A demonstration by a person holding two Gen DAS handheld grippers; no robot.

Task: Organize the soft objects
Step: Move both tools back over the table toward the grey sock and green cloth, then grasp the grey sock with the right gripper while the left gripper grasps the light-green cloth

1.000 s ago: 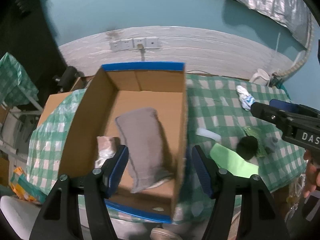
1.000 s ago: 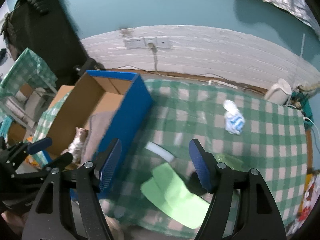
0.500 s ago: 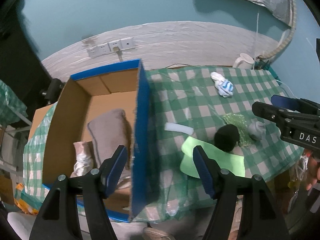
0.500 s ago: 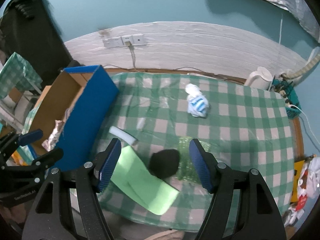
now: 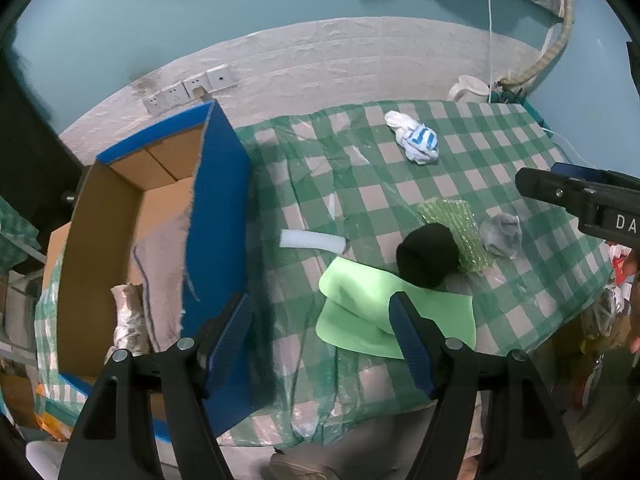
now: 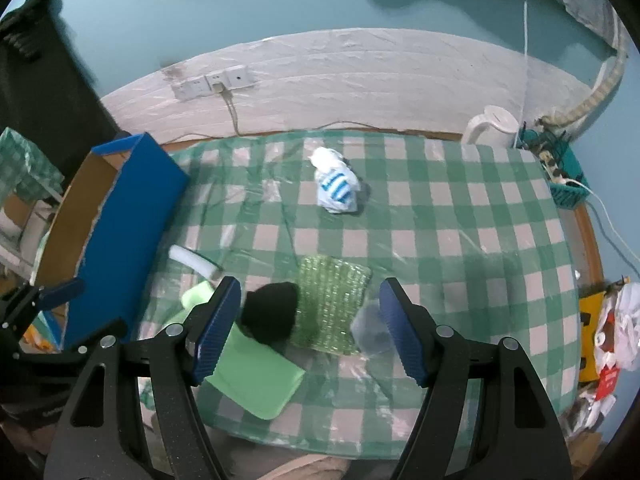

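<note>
Left gripper (image 5: 320, 334) wide open, empty, above table edge. Right gripper (image 6: 310, 326) wide open, empty, over black ball (image 6: 270, 316). Green mat (image 6: 332, 304) at its 3 o'clock, touching. Box (image 5: 216, 216) at 9 o'clock, towel (image 5: 160, 272) inside.
</note>
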